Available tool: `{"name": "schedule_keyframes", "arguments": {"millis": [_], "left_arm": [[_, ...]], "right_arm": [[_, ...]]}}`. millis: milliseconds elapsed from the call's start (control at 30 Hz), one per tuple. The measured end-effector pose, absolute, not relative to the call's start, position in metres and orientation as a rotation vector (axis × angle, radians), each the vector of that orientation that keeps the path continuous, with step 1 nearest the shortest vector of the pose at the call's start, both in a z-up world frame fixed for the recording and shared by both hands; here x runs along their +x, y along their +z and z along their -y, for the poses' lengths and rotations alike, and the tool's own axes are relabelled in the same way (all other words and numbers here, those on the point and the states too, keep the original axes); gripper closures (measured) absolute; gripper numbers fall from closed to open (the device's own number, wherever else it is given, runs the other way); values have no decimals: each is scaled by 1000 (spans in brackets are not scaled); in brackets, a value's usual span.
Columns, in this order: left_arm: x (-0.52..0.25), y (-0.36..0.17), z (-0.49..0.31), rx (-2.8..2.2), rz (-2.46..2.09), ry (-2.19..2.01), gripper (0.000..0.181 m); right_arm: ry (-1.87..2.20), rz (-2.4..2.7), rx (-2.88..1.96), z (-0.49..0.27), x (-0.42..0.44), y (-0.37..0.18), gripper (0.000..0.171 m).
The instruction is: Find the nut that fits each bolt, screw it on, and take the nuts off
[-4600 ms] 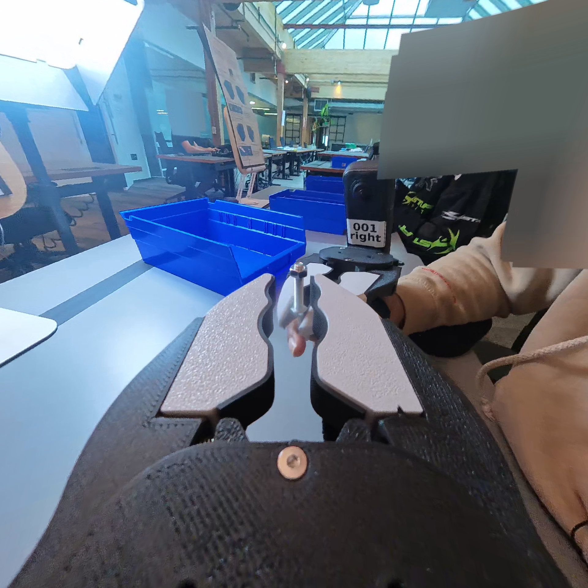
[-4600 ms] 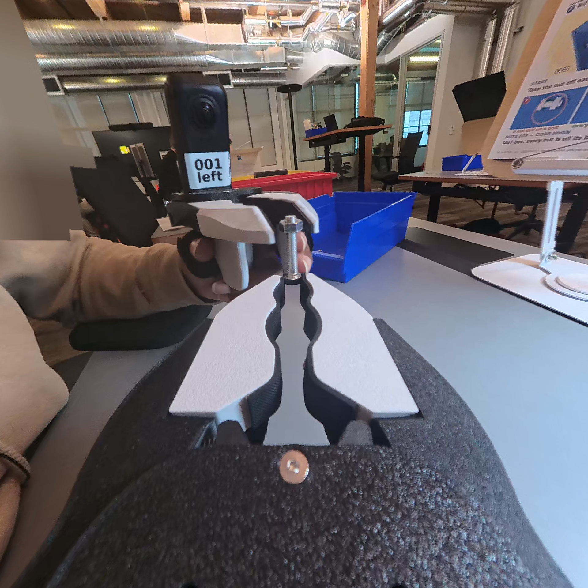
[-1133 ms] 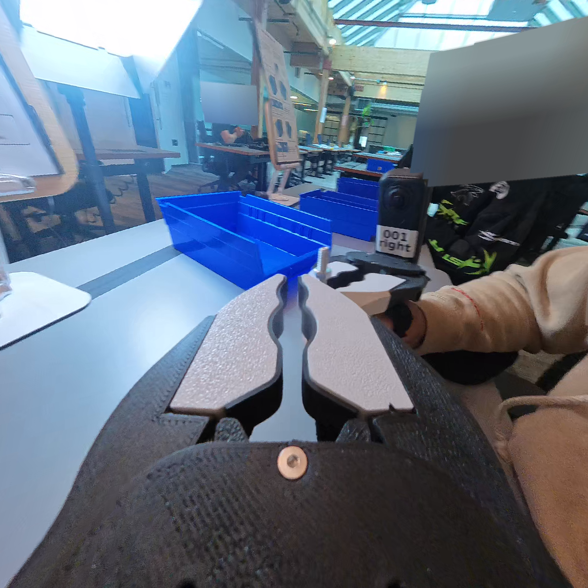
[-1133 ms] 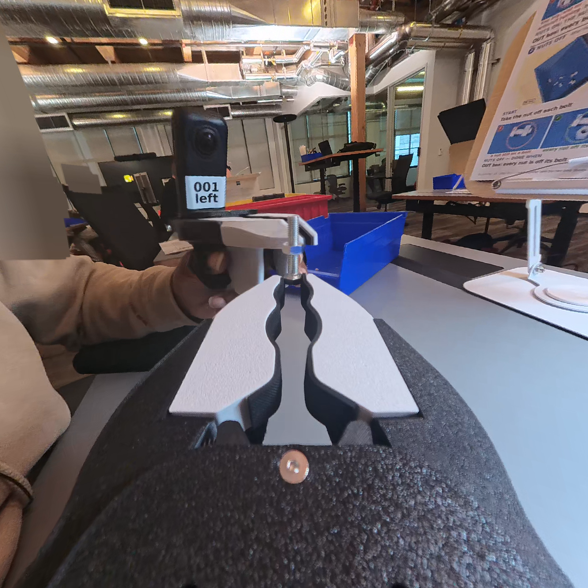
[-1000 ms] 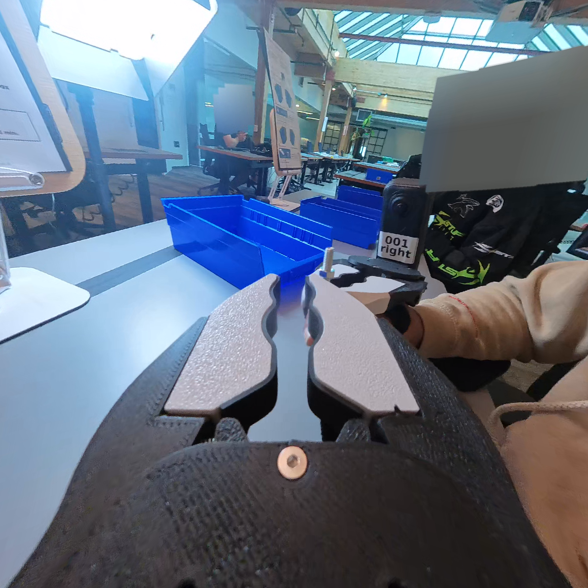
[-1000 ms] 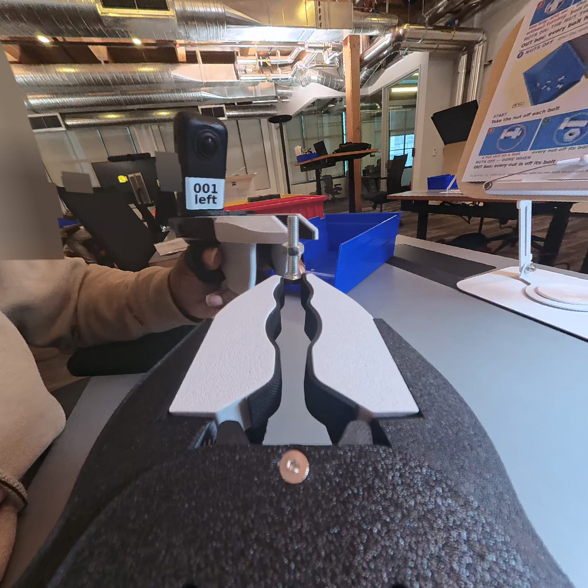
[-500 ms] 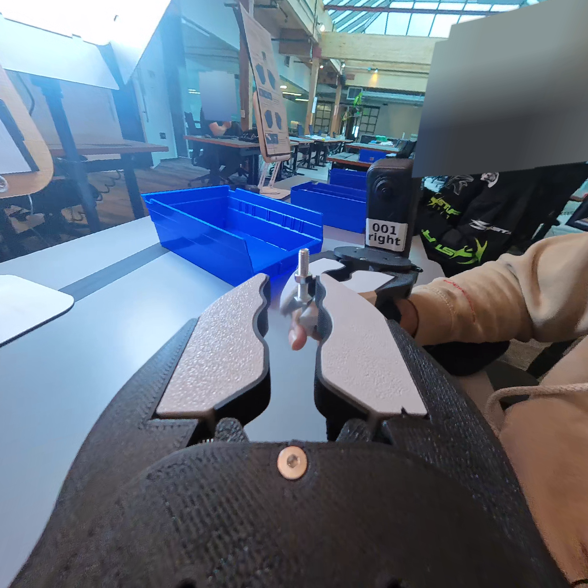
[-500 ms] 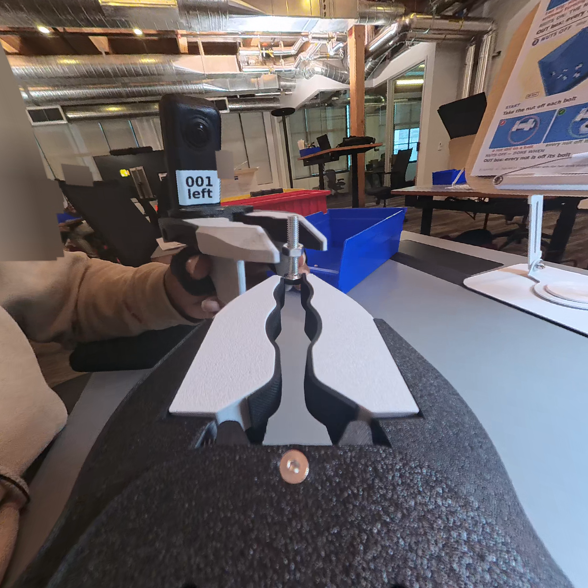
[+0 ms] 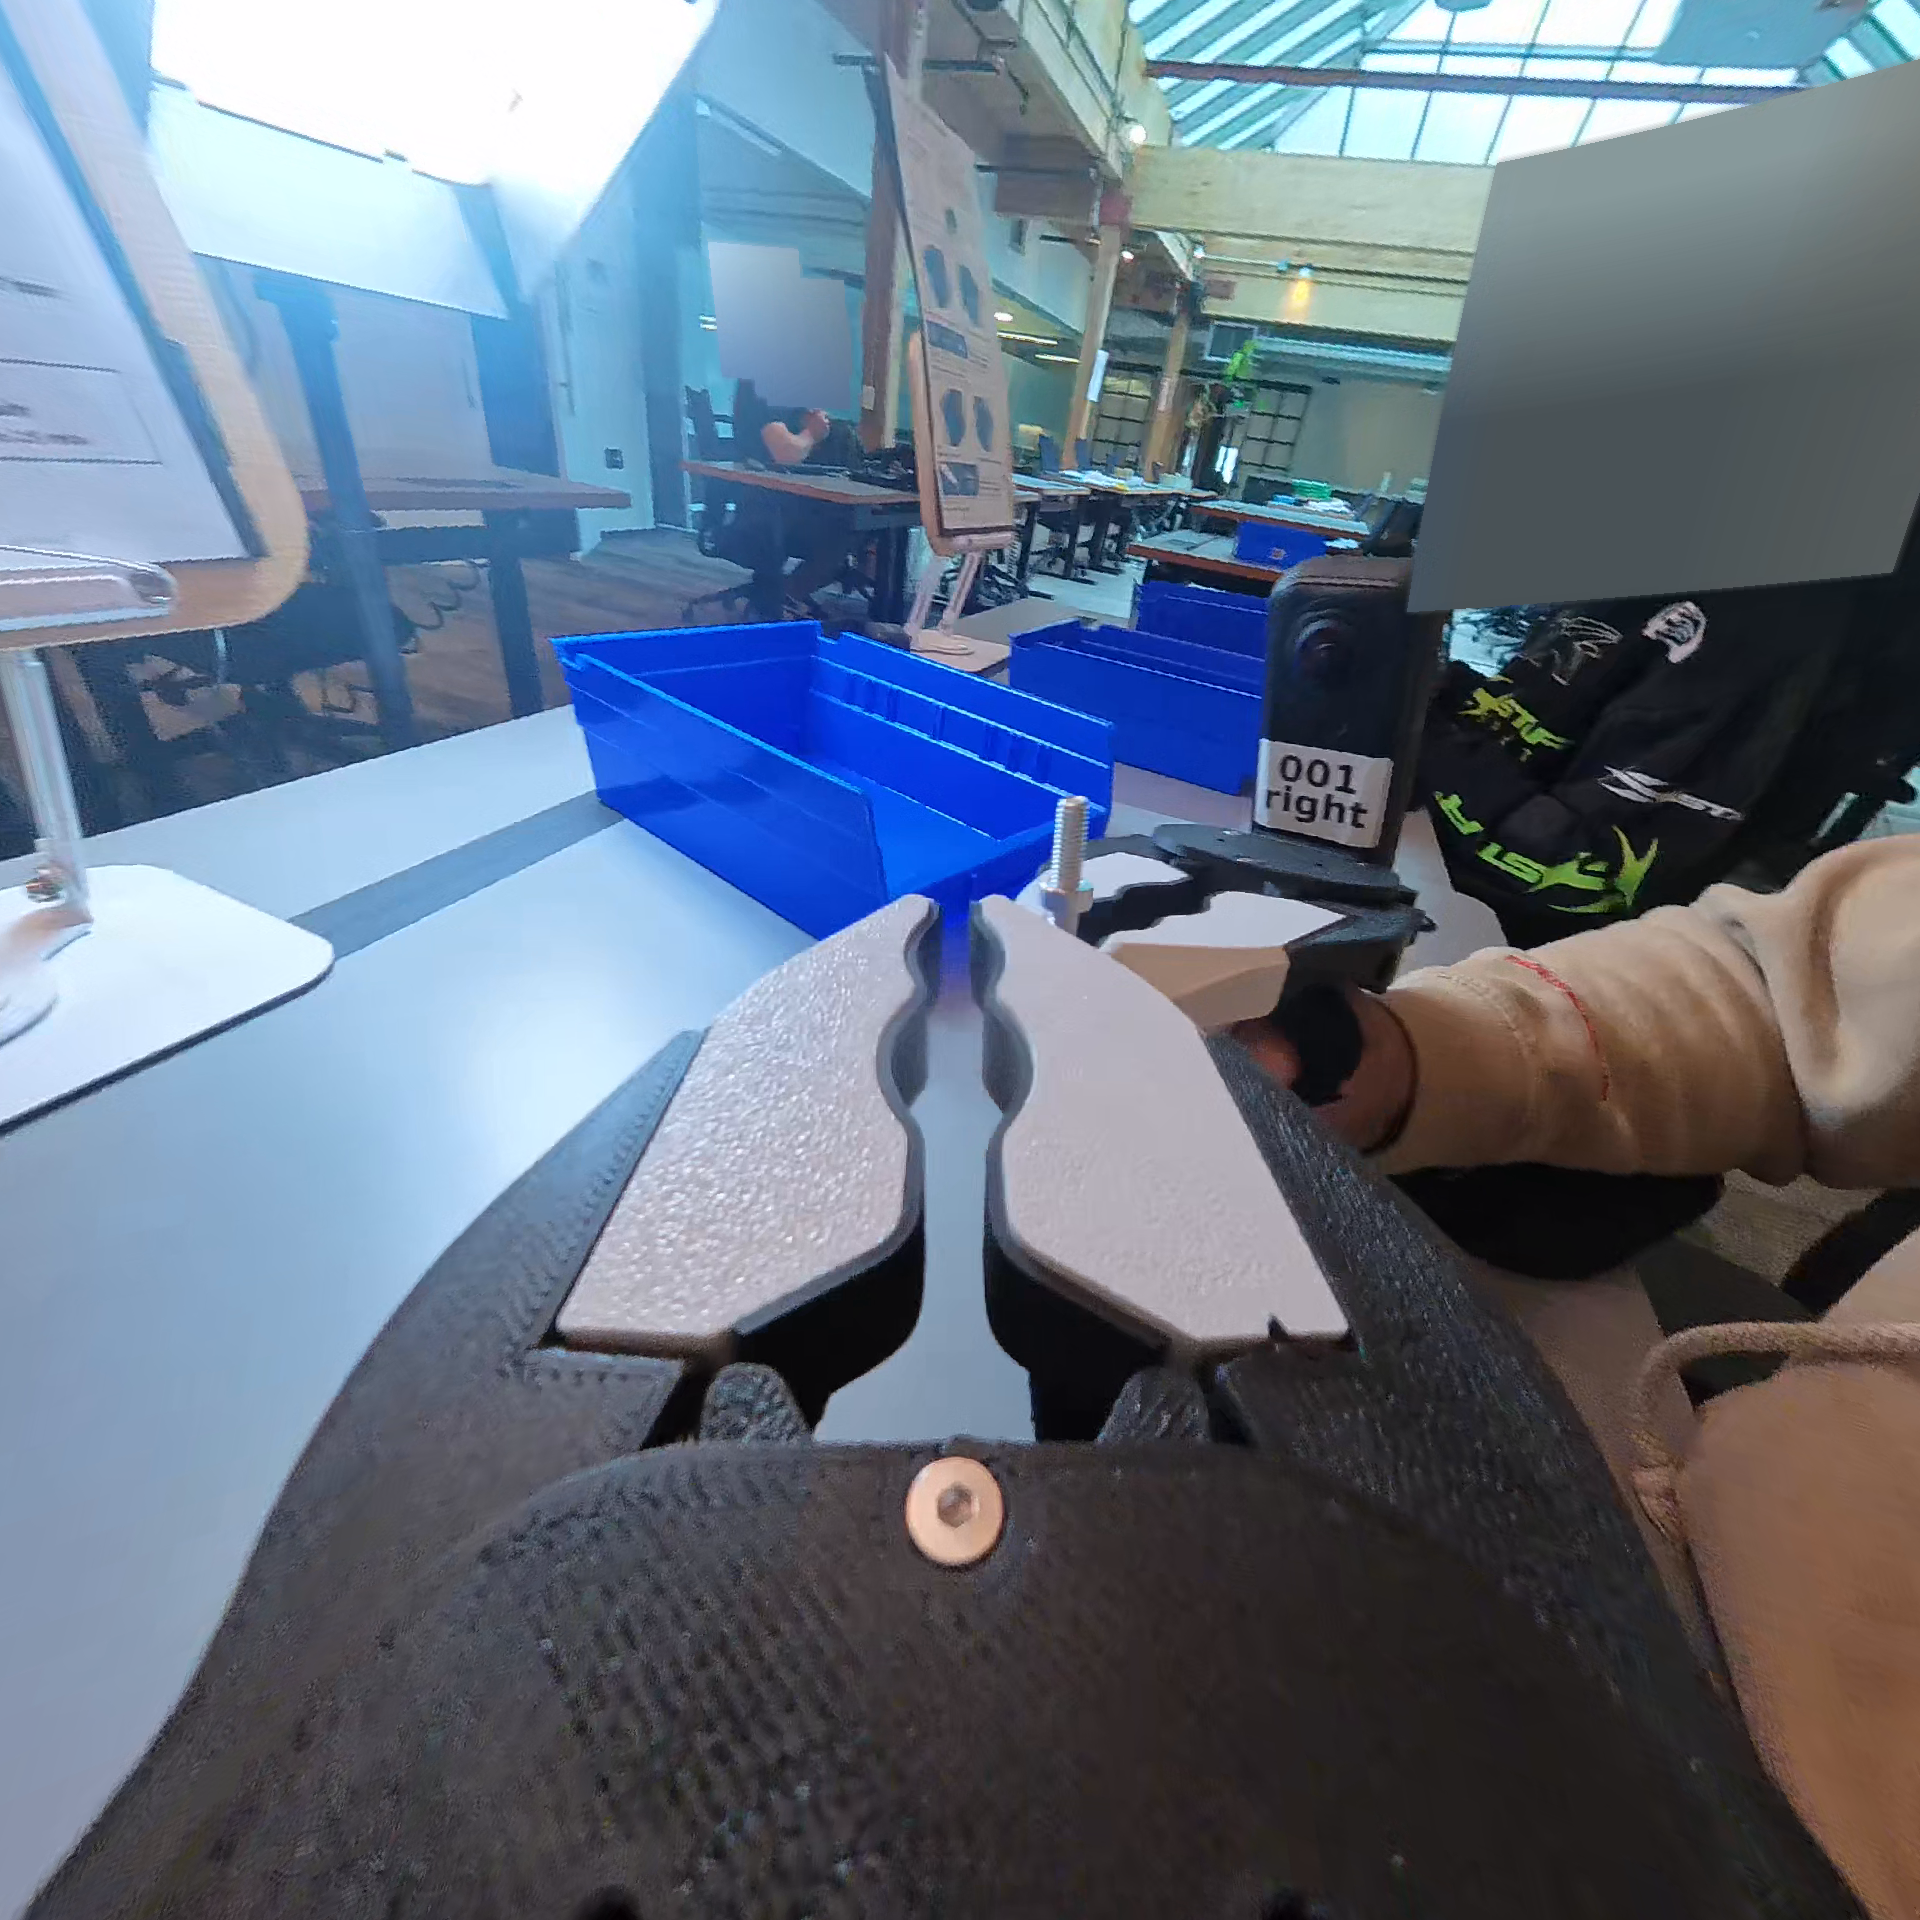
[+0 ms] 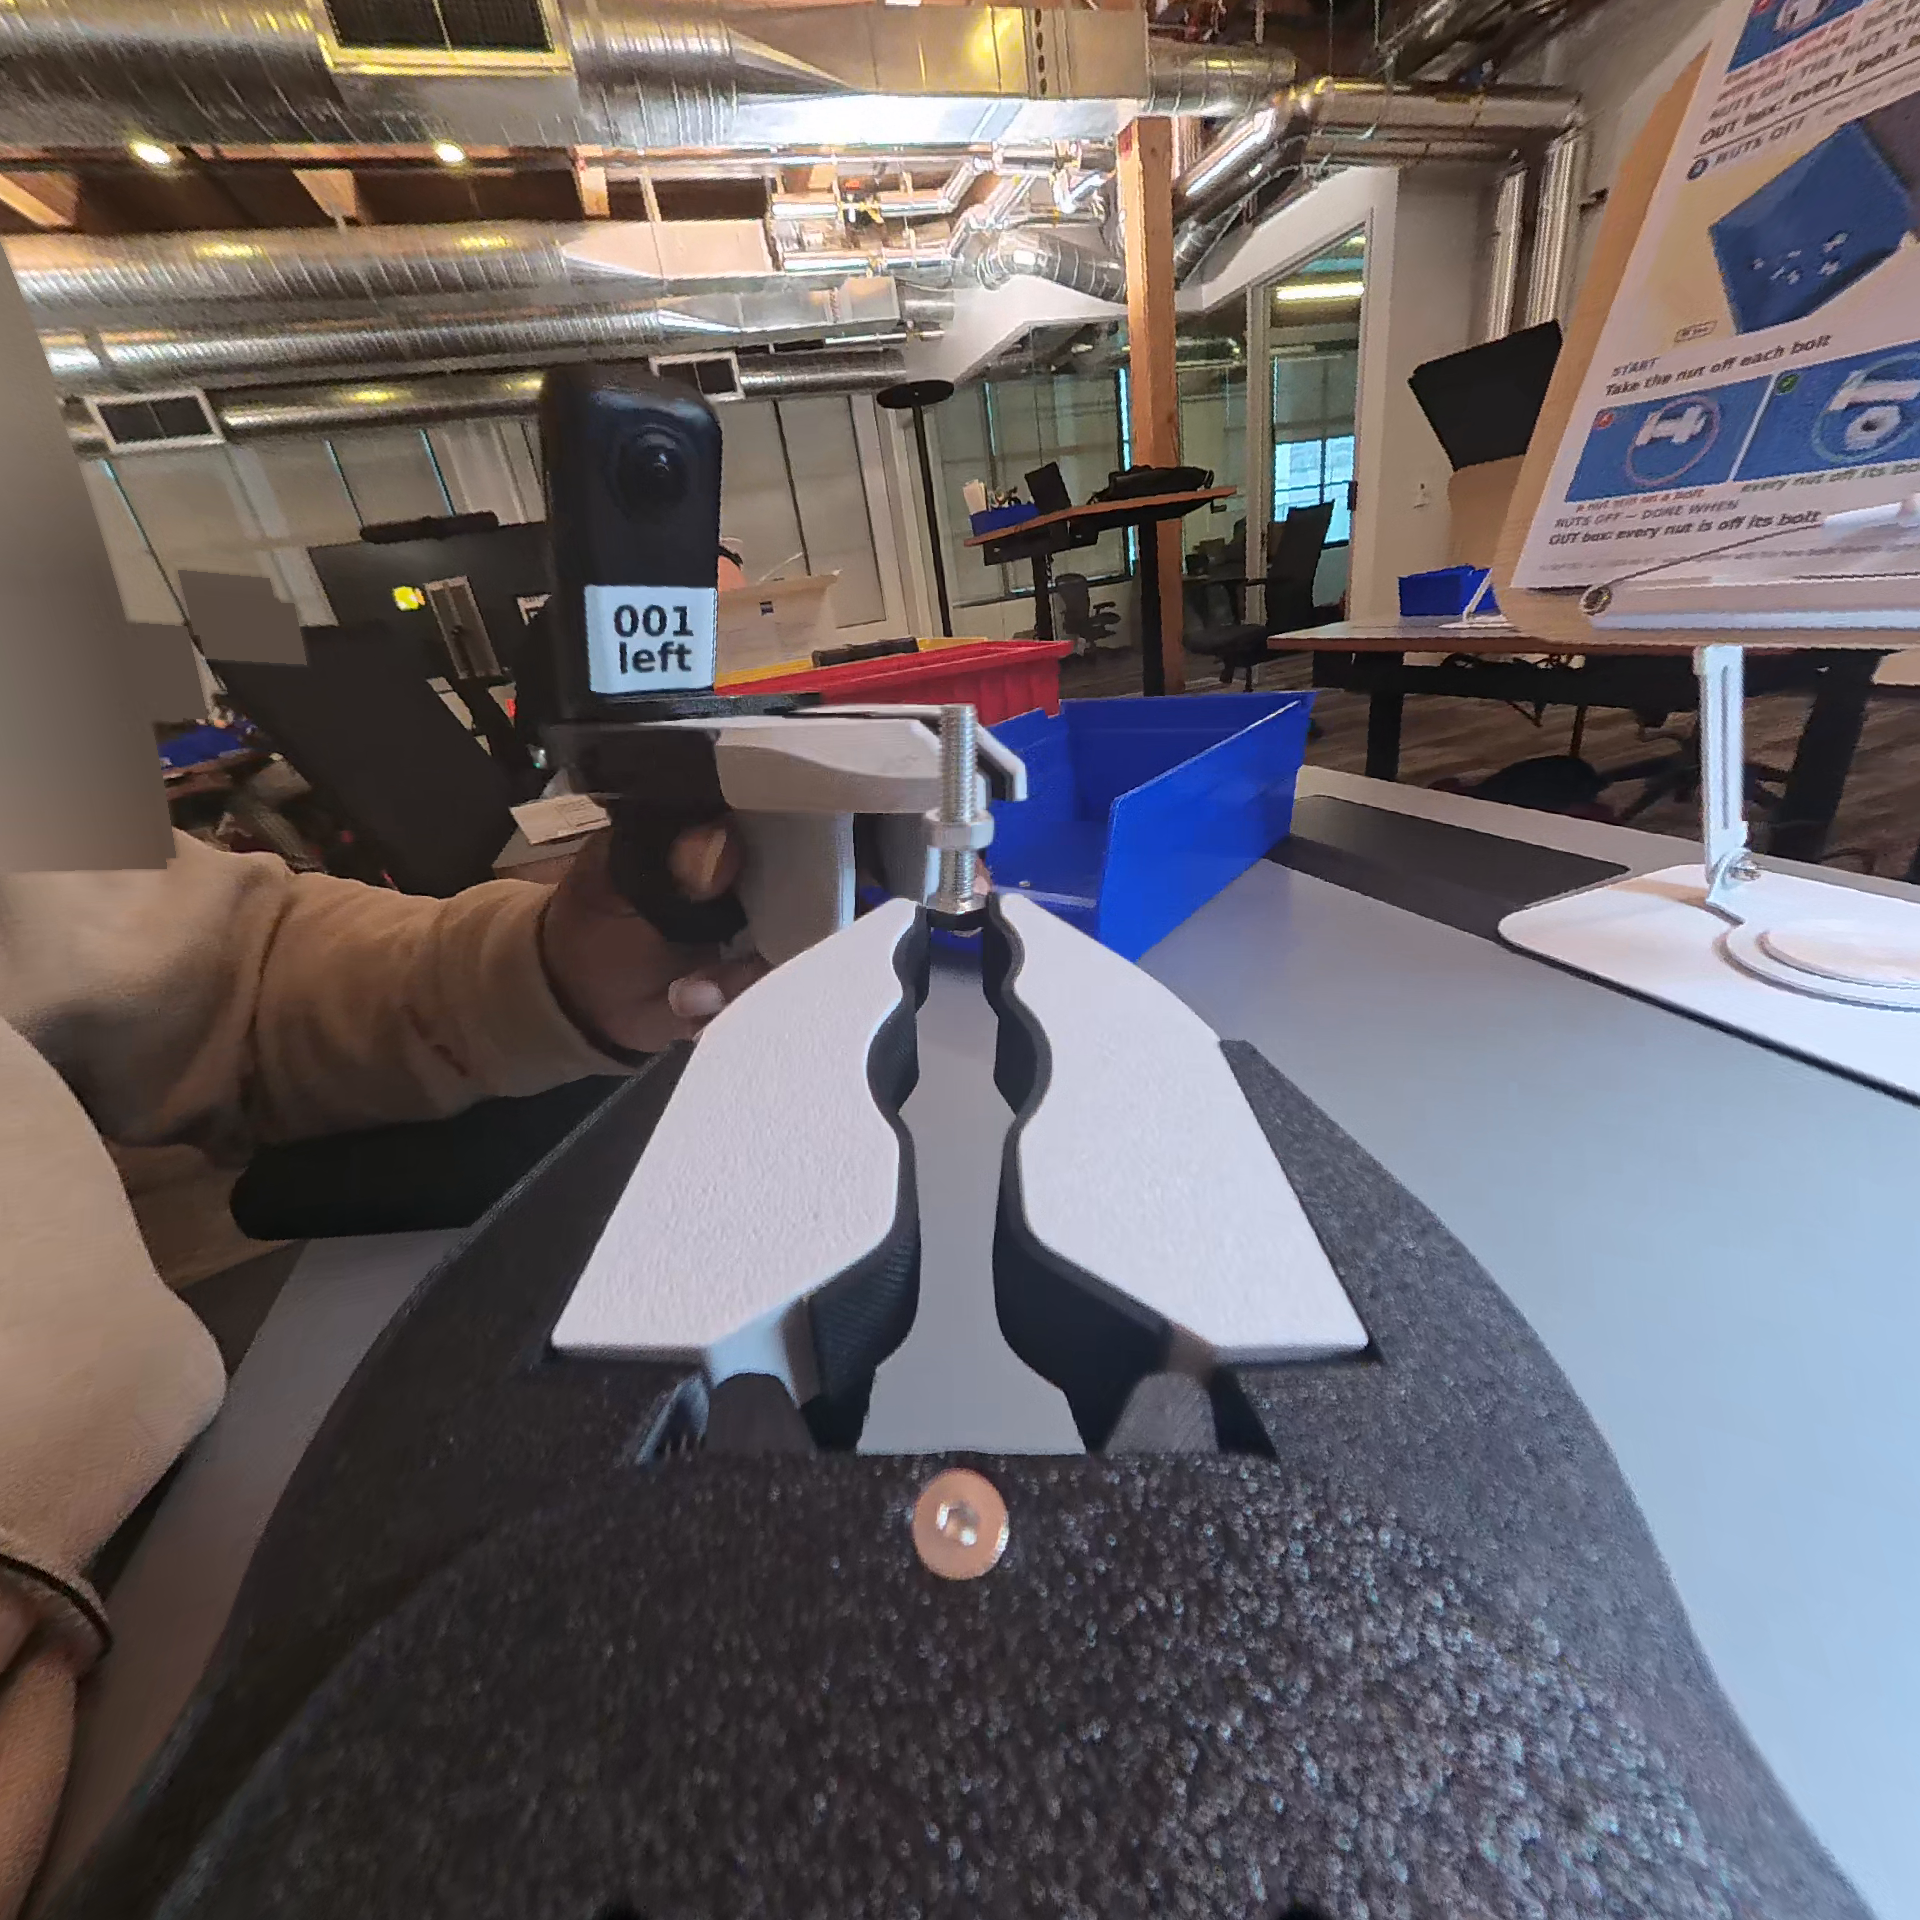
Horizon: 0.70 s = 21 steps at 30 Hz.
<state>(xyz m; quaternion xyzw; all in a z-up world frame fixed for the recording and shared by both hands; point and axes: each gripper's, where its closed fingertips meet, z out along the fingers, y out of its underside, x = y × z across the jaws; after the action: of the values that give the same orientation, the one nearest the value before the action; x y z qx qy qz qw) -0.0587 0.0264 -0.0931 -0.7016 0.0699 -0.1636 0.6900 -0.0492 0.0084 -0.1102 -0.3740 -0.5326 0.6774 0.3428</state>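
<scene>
A silver bolt (image 10: 961,790) stands upright with its head pinched in my right gripper (image 10: 956,920), which is shut on it. A hex nut (image 10: 961,831) sits partway down its thread. In the left wrist view the bolt (image 9: 1068,831) and nut (image 9: 1065,891) show just right of my left gripper (image 9: 951,920). That gripper's fingers are almost together, with nothing between them. In the right wrist view its fingers (image 10: 862,769) lie level behind the thread, just above the nut.
A blue bin (image 9: 831,748) stands on the grey table (image 9: 312,1143) right behind the grippers and also shows in the right wrist view (image 10: 1143,800). A white sign stand base (image 10: 1766,935) is to the right. A red bin (image 10: 914,665) stands farther back. Only a small space, under 4 cm, lies between the two pairs of fingers.
Half a second ago my left gripper was open around the bolt; now it is closed and the bolt sits off its right fingertip. The nut is lower on the thread than 4.6 s ago.
</scene>
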Motion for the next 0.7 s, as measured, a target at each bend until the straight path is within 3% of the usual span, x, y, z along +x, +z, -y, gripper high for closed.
{"name": "schedule_keyframes", "arguments": {"millis": [200,300,333,367,600,700], "left_arm": [[-46,-94,-26,-1569,-204,-414,155],[-48,-96,-27,-1587,-198,-394,158],[-56,-96,-28,-1588,-158,-365,174],[-63,-94,-27,-1577,-137,-346,176],[-44,-95,-27,-1581,-215,-408,152],[-48,-98,-28,-1598,-201,-380,155]], "right_arm": [[1749,1401,-980,-6,-51,-113,162],[1746,1399,-980,-6,-51,-113,162],[1757,1390,-979,-7,-50,-112,162],[1763,1384,-978,-9,-49,-110,162],[1747,1400,-987,-7,-51,-113,162],[1740,1403,-987,-6,-51,-114,162]]}}
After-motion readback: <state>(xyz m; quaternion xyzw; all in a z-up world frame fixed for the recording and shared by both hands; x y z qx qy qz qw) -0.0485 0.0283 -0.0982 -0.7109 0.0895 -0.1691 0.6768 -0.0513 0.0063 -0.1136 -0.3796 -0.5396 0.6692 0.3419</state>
